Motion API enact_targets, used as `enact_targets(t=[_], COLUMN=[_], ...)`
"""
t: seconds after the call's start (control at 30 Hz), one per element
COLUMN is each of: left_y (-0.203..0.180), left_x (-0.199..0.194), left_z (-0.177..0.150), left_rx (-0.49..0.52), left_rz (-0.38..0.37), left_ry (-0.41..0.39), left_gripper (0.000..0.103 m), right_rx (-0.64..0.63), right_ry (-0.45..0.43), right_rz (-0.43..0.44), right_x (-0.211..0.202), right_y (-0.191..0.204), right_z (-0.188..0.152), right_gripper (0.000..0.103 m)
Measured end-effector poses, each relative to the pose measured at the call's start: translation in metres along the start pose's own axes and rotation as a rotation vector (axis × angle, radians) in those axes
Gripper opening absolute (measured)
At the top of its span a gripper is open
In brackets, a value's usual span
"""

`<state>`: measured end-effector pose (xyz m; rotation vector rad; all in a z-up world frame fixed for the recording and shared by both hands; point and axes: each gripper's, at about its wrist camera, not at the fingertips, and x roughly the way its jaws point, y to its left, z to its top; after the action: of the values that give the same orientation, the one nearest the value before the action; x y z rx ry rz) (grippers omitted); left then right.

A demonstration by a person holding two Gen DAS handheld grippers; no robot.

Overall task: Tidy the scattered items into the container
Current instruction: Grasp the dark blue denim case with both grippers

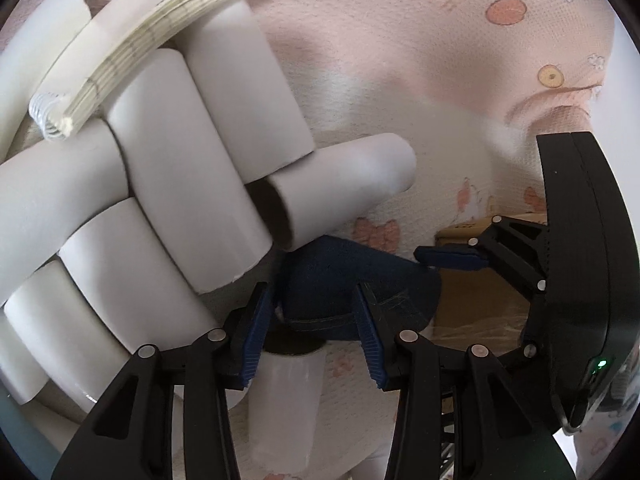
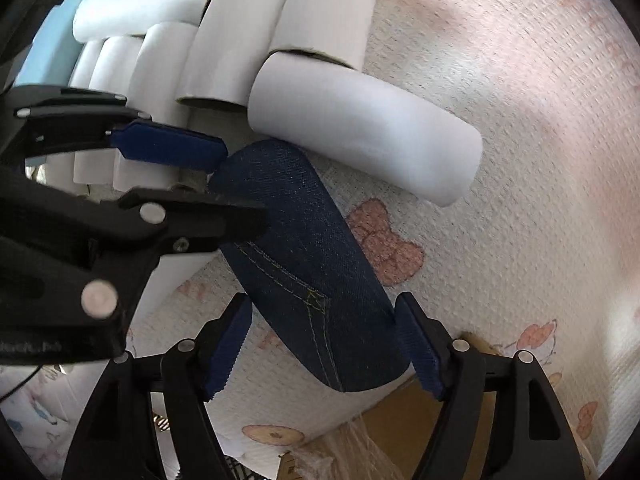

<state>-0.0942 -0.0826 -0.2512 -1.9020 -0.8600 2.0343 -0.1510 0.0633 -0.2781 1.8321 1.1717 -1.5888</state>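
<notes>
We see the job only partly done, as far as these views tell. A row of white tubes (image 2: 224,52) lies packed side by side at the far left, one more white tube (image 2: 364,136) rests crosswise just beside them, and a spiral notebook (image 1: 160,36) sits on top of the row; whether that row is already inside the container we cannot tell. Still loose is the denim case (image 2: 316,264), lying flat on the pink patterned blanket (image 2: 520,120).

Its long axis runs diagonally in the right wrist view, one rounded end pointing far-left toward the tubes, the other near-right toward a cardboard box (image 2: 400,412).

Our left claw (image 1: 316,324) is clenched on the case's far end. Our right claw (image 2: 324,348) straddles the near end, released, pads clear of the cloth. We judge the case goes next.
</notes>
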Motion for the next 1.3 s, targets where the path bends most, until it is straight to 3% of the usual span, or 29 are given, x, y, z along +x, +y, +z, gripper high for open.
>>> enact_targets(t=[0.1,0.23,0.33,0.5,0.57,0.7,0.9,1.1,1.3], left_y=[0.008,0.022,0.027,0.013,0.009,0.004,-0.005,-0.003,0.001], left_x=[-0.002,-0.004,-0.006,-0.003,-0.002,0.003,0.011,0.015,0.014], left_z=[-0.001,-0.002,-0.006,-0.003,0.001,0.006,0.013,0.015,0.012], left_rx=[-0.042,-0.131,-0.176,-0.155,-0.164,-0.182,-0.169,-0.197,-0.233], left_rz=[-0.006,-0.107,-0.125,-0.087,-0.093,-0.138,-0.121,-0.108,-0.128], left_ry=[0.021,0.050,0.048,0.043,0.046,0.046,0.052,0.052,0.025], left_gripper=[0.047,0.047,0.047,0.047,0.047,0.047,0.047,0.047,0.047], right_rx=[0.009,0.052,0.141,0.332,0.435,0.505,0.508,0.442,0.440], right_ry=[-0.002,-0.004,0.001,-0.008,-0.010,-0.018,-0.056,-0.021,-0.043], right_rz=[-0.020,-0.054,-0.050,0.045,0.113,0.177,0.236,0.169,0.166], right_x=[0.004,0.005,0.005,0.004,0.006,0.005,-0.001,0.013,0.009], right_y=[0.002,0.004,-0.001,-0.021,-0.032,-0.043,-0.050,-0.044,-0.046], right_z=[-0.001,-0.003,-0.003,-0.012,-0.019,-0.026,-0.027,-0.024,-0.025], right_gripper=[0.077,0.077,0.076,0.075,0.075,0.074,0.072,0.071,0.069])
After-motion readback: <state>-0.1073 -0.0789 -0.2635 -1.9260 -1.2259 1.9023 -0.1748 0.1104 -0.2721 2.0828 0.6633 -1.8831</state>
